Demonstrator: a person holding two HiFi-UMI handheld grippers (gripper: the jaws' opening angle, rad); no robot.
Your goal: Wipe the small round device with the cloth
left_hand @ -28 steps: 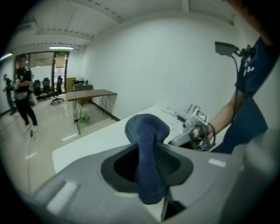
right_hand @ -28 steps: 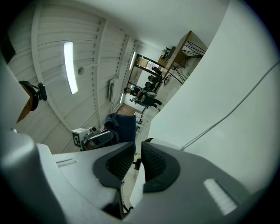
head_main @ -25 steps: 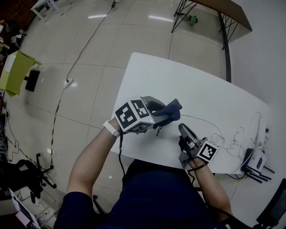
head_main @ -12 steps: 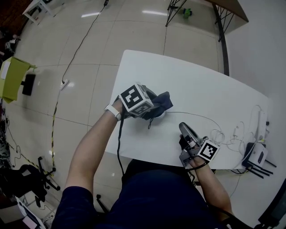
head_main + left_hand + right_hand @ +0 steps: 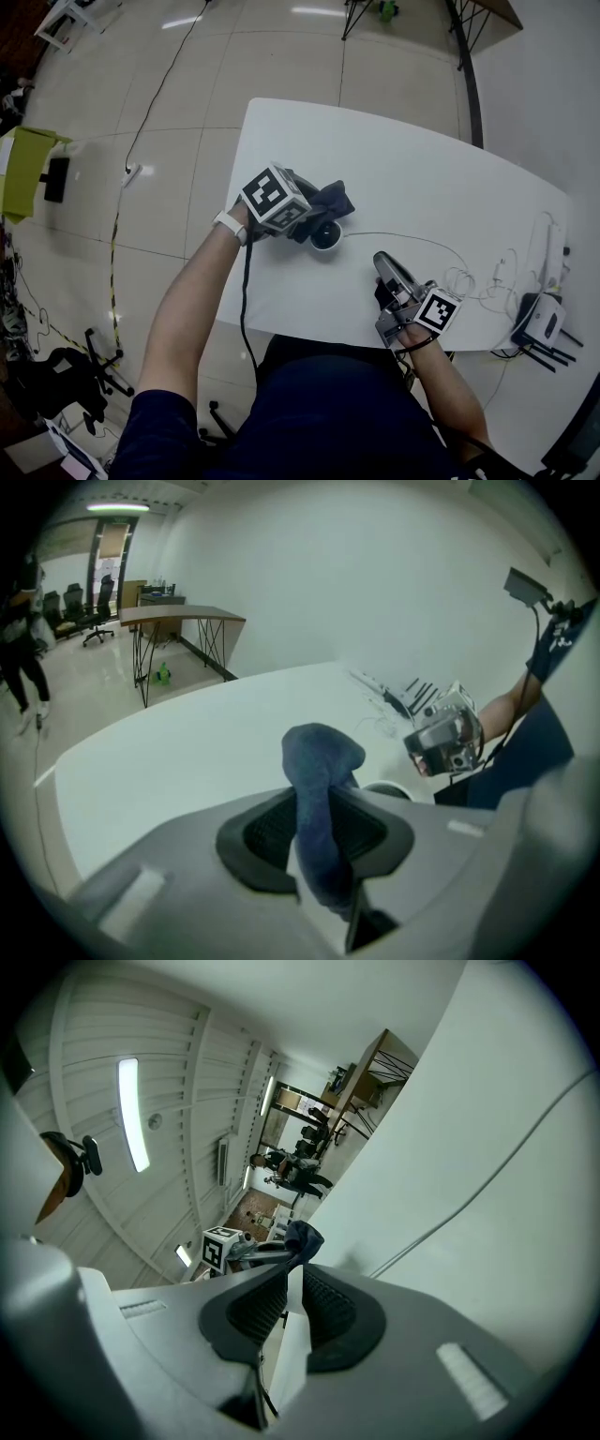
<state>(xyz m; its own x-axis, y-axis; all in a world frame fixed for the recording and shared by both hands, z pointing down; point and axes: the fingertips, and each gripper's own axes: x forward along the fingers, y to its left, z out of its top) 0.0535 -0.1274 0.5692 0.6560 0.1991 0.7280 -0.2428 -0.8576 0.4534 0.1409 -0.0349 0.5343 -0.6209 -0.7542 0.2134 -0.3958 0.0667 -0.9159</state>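
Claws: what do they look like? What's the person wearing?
The left claw and right claw are grey with dark ribbed pads; each carries a black-and-white marker cube. A black cable runs from the left one. The person wears a white wristband and dark blue short sleeves.

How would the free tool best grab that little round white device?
Likely the device by its round outer wall, right tool coming from the person's side, jaws across its width. It is low and round; the cloth in the left tool crowds the far side, and the cable leaves rightward.
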